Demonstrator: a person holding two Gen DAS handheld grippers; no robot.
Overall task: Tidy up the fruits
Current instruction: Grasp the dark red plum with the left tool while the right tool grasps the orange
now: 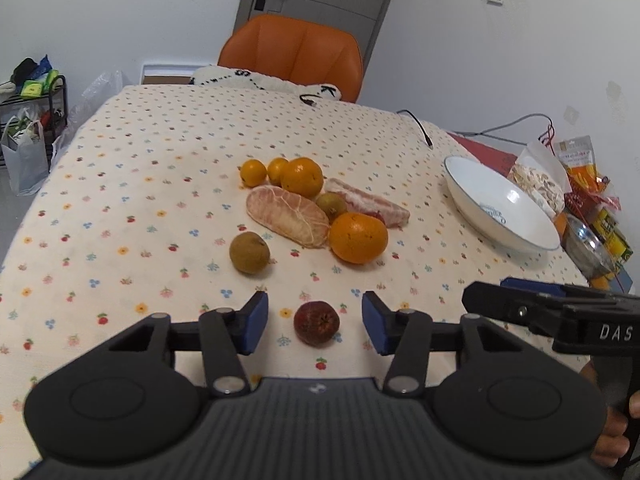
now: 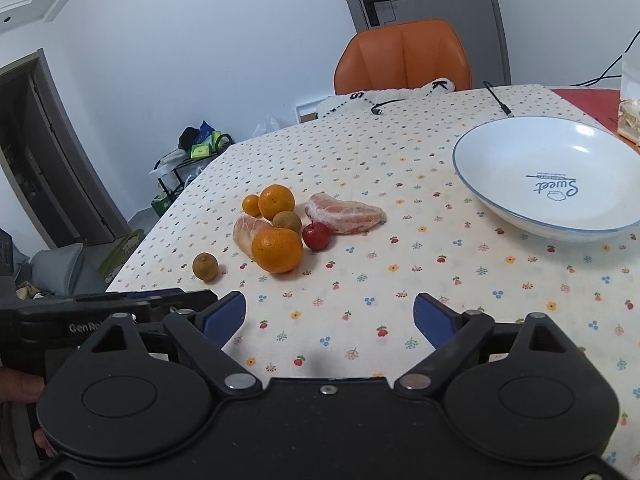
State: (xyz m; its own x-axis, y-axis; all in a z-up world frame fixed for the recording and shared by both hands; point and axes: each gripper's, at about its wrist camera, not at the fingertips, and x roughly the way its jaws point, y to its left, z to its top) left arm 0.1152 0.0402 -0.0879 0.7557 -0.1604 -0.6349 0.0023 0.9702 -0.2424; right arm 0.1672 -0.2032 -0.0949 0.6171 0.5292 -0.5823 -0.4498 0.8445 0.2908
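1. Between the blue pads of the left tool point(image 1: 315, 323) lies a small dark red fruit point(image 1: 316, 323) on the flowered surface point(image 1: 160, 152); the jaws stand apart, clear of it on both sides.
2. The right tool point(image 2: 330, 316) hangs wide apart over bare cloth, gripping nothing.
3. Farther off sit oranges point(image 1: 358, 237), 2 peeled citrus pieces point(image 1: 286, 216) and brownish round fruits point(image 1: 249, 252), clustered.
4. A white bowl point(image 2: 492, 148) stands empty to the right, well apart from them.
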